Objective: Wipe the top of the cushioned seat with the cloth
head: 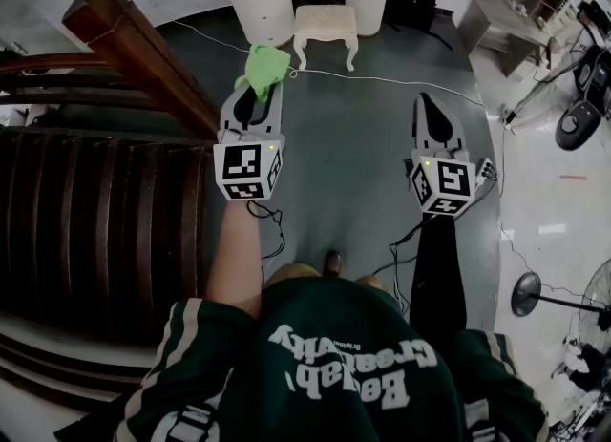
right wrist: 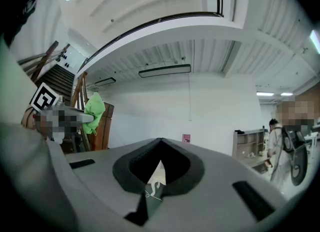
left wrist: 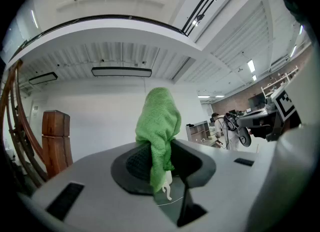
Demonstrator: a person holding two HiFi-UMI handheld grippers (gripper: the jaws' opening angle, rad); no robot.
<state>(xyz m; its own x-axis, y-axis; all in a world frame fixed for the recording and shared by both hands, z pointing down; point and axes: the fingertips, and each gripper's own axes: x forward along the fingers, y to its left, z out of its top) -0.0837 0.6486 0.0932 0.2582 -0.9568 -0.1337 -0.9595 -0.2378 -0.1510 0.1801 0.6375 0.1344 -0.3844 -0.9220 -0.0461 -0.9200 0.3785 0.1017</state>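
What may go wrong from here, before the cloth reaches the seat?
The left gripper pinches the green cloth near one end, so the cloth may slip out when rubbed on the cushioned seat. A white cable lies across the floor before the seat, a likely trip hazard.

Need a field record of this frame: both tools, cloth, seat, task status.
left tool: shut on the cloth
right tool: shut, nothing in it
cloth: green, bunched, sticking out past the left tool's tip
seat: white cushioned stool on the floor ahead, next to a white dresser
wiping: not yet begun; cloth is not on the seat
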